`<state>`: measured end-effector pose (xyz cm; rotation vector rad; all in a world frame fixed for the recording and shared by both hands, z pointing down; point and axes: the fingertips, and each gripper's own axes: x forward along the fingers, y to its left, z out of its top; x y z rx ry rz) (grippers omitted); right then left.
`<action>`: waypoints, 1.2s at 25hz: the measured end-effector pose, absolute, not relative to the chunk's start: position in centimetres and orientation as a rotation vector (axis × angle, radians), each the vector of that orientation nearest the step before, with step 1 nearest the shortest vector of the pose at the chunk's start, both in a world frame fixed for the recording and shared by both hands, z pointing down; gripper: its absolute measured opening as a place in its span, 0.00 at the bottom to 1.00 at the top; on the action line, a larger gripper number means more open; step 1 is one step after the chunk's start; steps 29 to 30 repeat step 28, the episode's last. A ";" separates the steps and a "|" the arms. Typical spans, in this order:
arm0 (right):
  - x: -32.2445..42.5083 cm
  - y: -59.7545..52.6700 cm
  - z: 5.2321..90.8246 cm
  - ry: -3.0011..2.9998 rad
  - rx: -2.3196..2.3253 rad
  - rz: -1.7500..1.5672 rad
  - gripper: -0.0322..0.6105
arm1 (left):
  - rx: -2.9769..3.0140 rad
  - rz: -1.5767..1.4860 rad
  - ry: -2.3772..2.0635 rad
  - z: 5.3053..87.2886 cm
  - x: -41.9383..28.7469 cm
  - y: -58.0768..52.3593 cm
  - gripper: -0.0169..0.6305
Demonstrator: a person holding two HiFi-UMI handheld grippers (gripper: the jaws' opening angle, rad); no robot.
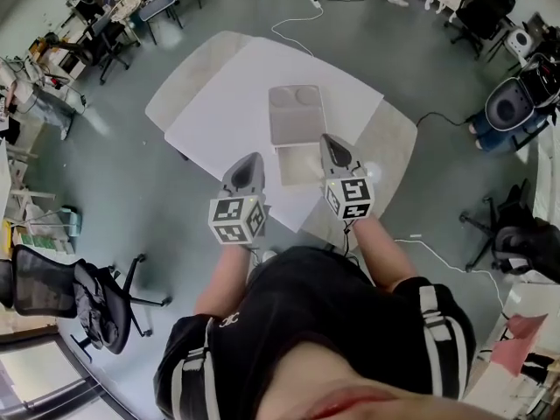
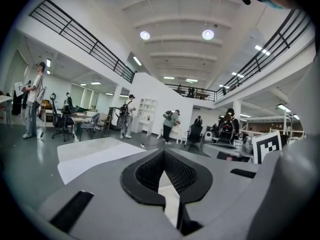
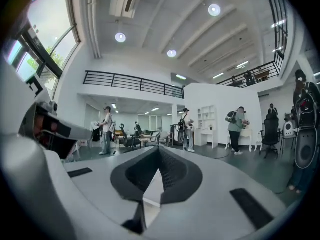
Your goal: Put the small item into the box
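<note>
An open pale box lies on the white table, its lid folded back on the far side. I cannot make out a small item in any view. My left gripper hovers over the table's near edge, left of the box, jaws together and nothing between them. My right gripper hangs above the box's right side, also shut and empty. Both point out level across the room: in the left gripper view the left gripper shows tips that meet, and so does the right gripper in the right gripper view.
A black office chair stands at the lower left and another chair at the right. A white cable runs over the floor beyond the table. Desks and several people stand farther off in the hall.
</note>
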<state>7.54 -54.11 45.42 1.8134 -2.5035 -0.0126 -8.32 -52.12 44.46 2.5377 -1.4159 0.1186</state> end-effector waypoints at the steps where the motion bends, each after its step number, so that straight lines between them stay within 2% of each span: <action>1: 7.8 -53.6 44.5 -2.520 1.832 -0.027 0.07 | 2.546 0.120 -1.405 44.4 -8.0 -52.0 0.05; 7: 9.3 -51.1 41.3 -2.571 1.938 -0.045 0.07 | 2.575 0.127 -1.354 44.5 -6.5 -52.1 0.05; 30: 10.0 -51.2 41.8 -2.540 1.978 -0.004 0.07 | 2.598 0.146 -1.307 44.6 -5.2 -52.6 0.05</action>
